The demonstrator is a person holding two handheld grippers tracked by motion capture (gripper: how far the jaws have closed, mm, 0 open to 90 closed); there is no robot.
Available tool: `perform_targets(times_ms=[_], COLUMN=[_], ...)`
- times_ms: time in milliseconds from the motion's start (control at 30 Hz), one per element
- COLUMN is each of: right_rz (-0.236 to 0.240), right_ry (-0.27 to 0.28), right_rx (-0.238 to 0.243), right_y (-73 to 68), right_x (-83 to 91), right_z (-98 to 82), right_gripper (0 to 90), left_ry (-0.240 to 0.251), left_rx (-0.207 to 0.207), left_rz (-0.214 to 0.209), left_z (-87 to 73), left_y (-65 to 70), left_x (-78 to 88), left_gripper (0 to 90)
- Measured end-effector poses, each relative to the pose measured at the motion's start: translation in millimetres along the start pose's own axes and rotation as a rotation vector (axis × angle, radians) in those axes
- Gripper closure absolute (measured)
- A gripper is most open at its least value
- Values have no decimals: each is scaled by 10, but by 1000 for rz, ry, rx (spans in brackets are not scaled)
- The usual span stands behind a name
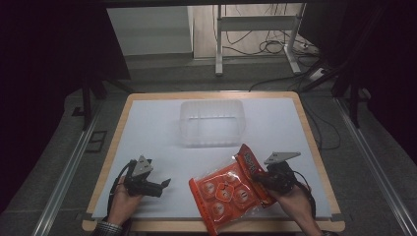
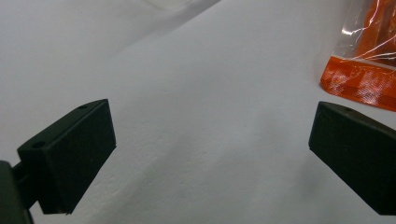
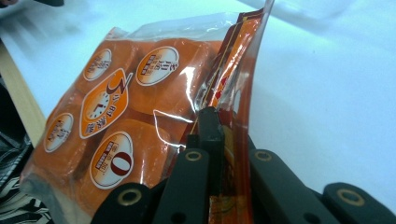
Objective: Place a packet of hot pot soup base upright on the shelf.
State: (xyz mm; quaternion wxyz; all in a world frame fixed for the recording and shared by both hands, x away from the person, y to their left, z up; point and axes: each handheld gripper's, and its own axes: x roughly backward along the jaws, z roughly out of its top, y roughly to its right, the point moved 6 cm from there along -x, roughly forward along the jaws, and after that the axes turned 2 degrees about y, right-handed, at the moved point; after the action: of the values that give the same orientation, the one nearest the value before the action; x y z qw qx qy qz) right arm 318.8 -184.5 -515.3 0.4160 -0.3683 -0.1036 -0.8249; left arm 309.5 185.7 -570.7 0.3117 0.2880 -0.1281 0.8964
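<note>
Right hand-held gripper [image 1: 259, 178] clenched on the orange snack bag [image 1: 223, 192], jaws pinched on the bag's red sealed edge at its right side, as seen close in the right gripper view [image 3: 219, 154]. Bag [image 3: 140, 116] tilted, its gripped end lifted, its lower corner reaching out past the near edge of the table [image 1: 157, 123] in the high view; whether that corner touches the board cannot be told. Round orange packs with white labels visible through the clear film. Left hand-held gripper [image 1: 164, 184] released, low over the white surface near the front left, well apart from the bag, jaws wide with nothing between them. In the left gripper view, bare white surface between the jaws [image 2: 210, 140] and one orange corner of the bag [image 2: 359, 79] at the upper right. Clear plastic container [image 1: 212, 124] standing at the middle of the far half, just beyond the bag's top corner, not touching it. Wide free surface to the left of the container and between the two grippers; a narrower free strip to the right of the container, up to the wooden rim. Little room behind the bag toward the near edge. Right hand [image 1: 295, 199] close to the front right corner of the table.
</note>
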Motion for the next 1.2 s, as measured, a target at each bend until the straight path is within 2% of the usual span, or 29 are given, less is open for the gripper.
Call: perform_targets(times_ms=[167, 267, 400, 633, 1200], right_rz=[9, 11, 40, 52, 130], right_ry=[15, 16, 23, 31, 92], right_rx=[-6, 10, 17, 68, 88], right_y=[-25, -55, -101, -184, -286], right_x=[56, 93, 166, 272, 581], right_z=[78, 126, 223, 432, 841], right_gripper=[889, 889, 889, 889, 890], left_ry=[1, 1, 1, 1, 2], left_rx=[0, 1, -1, -1, -6], left_rz=[2, 2, 5, 3, 2], left_z=[0, 1, 1, 2, 6], left_y=[-2, 0, -2, 3, 1], left_x=[2, 2, 4, 2, 9], left_gripper=[2, 2, 2, 2, 2])
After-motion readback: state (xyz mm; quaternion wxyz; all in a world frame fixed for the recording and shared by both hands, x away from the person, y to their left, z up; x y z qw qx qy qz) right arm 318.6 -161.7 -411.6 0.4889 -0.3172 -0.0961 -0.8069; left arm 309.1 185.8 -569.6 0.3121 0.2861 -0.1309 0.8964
